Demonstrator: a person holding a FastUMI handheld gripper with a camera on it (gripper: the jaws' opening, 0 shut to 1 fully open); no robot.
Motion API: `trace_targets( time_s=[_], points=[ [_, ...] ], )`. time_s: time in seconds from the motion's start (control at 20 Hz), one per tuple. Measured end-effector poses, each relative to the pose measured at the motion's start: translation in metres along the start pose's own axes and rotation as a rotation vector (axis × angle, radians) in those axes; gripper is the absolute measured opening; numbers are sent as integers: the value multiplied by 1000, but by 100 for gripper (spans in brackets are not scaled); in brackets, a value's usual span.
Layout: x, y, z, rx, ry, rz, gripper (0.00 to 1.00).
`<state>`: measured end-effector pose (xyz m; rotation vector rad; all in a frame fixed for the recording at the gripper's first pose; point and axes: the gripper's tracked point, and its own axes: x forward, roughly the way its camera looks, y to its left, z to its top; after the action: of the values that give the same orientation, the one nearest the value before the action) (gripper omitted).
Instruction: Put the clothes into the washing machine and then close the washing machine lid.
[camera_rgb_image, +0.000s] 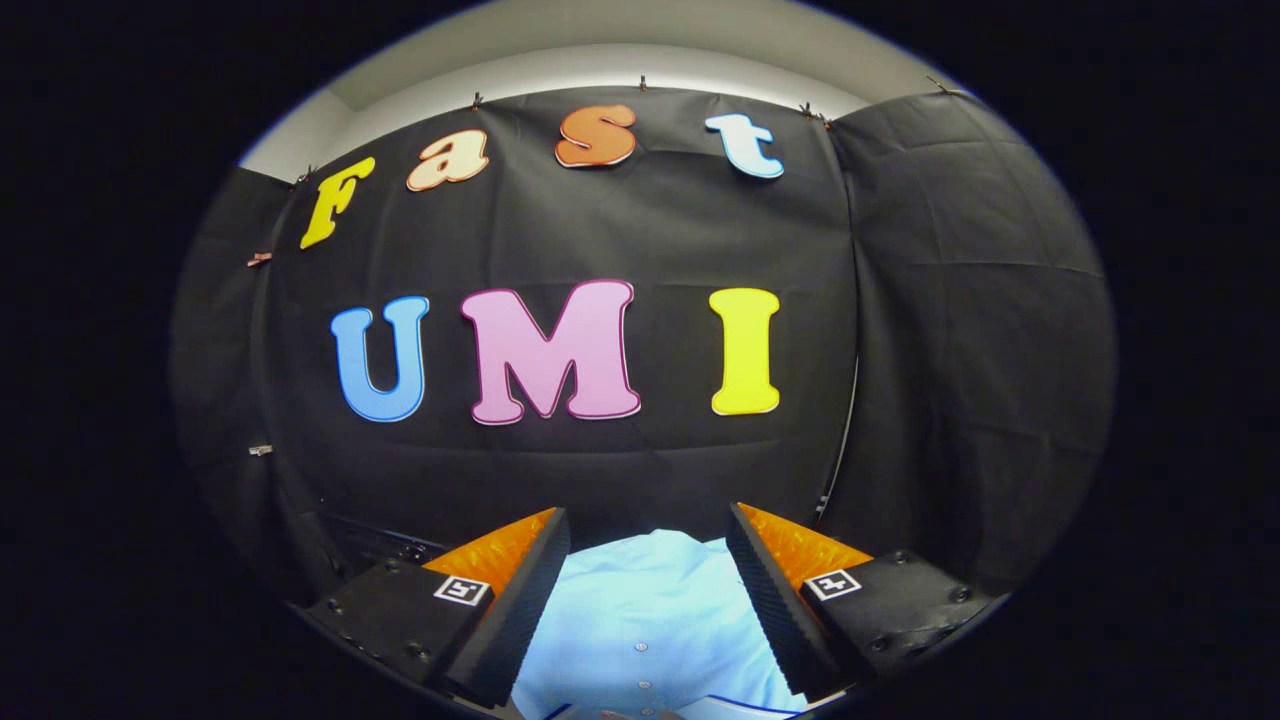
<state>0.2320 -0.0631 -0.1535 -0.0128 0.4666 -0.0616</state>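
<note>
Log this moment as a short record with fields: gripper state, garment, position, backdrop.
gripper: hand-held gripper, fingers apart, open
garment: light blue shirt with small buttons down its front
position: shirt lies below and between the fingers, neither finger clearly pressing on it
backdrop: black cloth wall beyond the fingers, pale ceiling above it
task status: shirt not yet gripped

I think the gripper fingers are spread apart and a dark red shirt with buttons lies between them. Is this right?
Not quite. The shirt is light blue, not dark red, as the gripper view shows. The rest holds: the gripper has its fingers spread apart, and the buttoned shirt lies between them.
</note>
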Motion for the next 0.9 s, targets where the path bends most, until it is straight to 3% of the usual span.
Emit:
trace_targets(
  time_s=[0.35, 0.9],
  points=[
    [46, -10, -64, -6, 208, -25, 99],
    [58, -5, -130, -78, 415, -2, 99]
  ],
)
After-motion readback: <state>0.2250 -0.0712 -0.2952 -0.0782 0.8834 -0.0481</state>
